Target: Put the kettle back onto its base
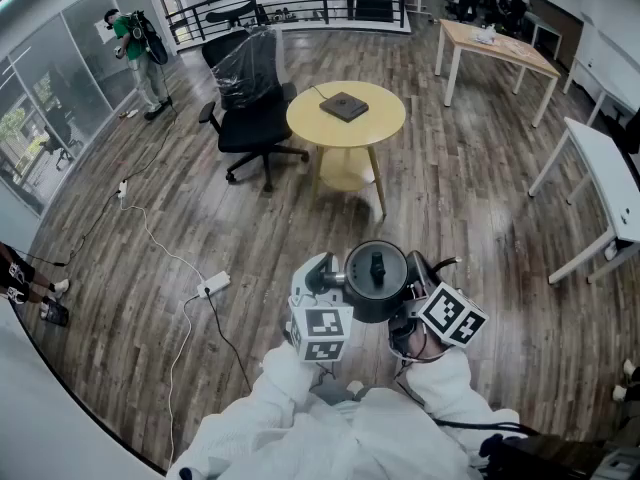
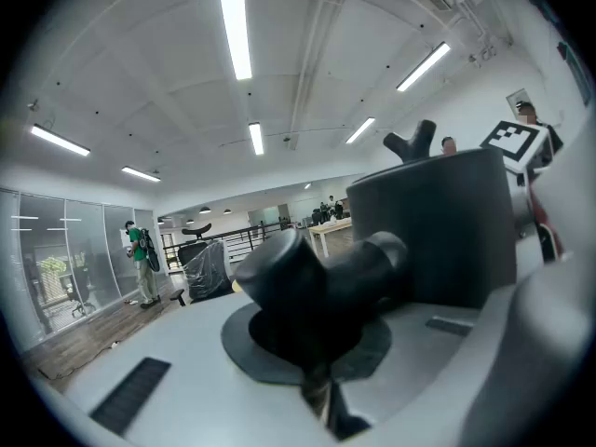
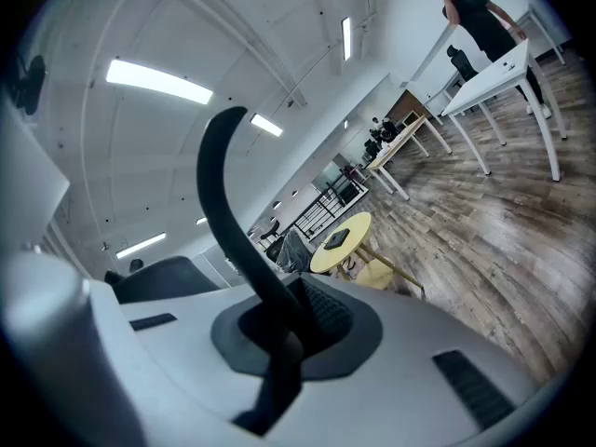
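Note:
I hold a black kettle [image 1: 376, 280] in the air between both grippers, close in front of my body, seen from above with its lid knob up. My left gripper [image 1: 335, 278] is shut on a stubby black part at the kettle's left side [image 2: 321, 282], with the dark body [image 2: 438, 231] just beyond. My right gripper [image 1: 415, 286] is shut on the thin curved handle [image 3: 233, 222]. The base, a flat dark square [image 1: 344, 106], lies on the round yellow table [image 1: 375, 128] some way ahead; the right gripper view also shows the base [image 3: 335, 237].
A black office chair wrapped in plastic [image 1: 250, 98] stands left of the yellow table. A power strip and white cable [image 1: 213, 285] lie on the wooden floor. A white table [image 1: 610, 178] is at right, a wooden one [image 1: 495, 48] farther back. A person in green [image 1: 135, 48] stands far left.

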### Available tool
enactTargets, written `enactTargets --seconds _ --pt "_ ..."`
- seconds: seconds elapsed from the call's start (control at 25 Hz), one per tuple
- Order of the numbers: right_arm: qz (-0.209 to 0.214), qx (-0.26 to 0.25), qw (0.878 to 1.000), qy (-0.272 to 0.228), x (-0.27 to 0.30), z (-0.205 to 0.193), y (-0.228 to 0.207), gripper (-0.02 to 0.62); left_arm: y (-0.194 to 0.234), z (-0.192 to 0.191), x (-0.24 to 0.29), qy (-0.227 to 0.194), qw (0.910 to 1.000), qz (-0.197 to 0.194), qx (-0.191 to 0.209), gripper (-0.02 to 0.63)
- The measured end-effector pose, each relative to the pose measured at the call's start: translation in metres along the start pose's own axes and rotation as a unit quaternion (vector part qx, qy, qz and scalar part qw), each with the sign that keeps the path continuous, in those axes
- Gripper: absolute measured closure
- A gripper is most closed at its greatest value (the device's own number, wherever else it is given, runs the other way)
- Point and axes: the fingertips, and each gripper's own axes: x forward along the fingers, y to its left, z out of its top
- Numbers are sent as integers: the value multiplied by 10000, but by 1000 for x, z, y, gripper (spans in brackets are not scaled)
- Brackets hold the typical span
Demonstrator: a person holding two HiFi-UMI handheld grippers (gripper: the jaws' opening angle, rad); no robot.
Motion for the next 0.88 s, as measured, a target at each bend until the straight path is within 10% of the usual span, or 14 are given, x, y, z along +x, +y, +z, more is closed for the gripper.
enactTargets --seconds 0.88 --pt "-167 139 9997 -87 66 29 -31 584 10 9 87 6 9998 -175 47 606"
